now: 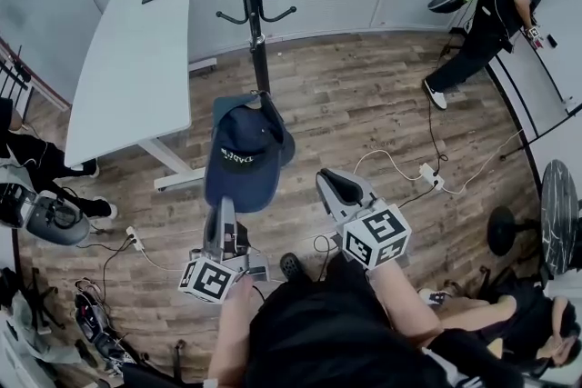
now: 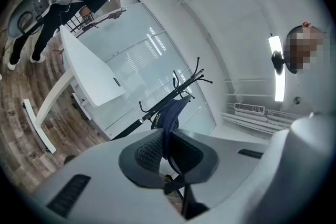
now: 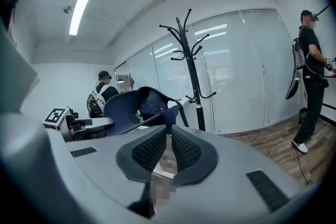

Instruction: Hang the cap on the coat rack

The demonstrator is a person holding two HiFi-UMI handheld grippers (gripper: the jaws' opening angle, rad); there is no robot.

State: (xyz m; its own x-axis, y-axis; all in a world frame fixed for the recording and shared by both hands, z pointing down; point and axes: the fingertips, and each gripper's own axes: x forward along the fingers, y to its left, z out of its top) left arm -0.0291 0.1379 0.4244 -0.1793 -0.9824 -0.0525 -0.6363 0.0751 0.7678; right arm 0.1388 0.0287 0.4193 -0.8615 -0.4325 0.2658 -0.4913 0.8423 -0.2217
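Plainly, the left gripper (image 1: 221,236) reaches forward and level from the person's outstretched left forearm (image 1: 233,323), its jaws pinched on the edge of the navy cap (image 1: 244,154). The cap hangs in the air just in front of the coat rack (image 1: 252,4), close to its pole and on none of its hooks. The right gripper (image 1: 335,184) sits beside and apart from the cap, tipped slightly down, jaws drawn to a thin slit with nothing between them.
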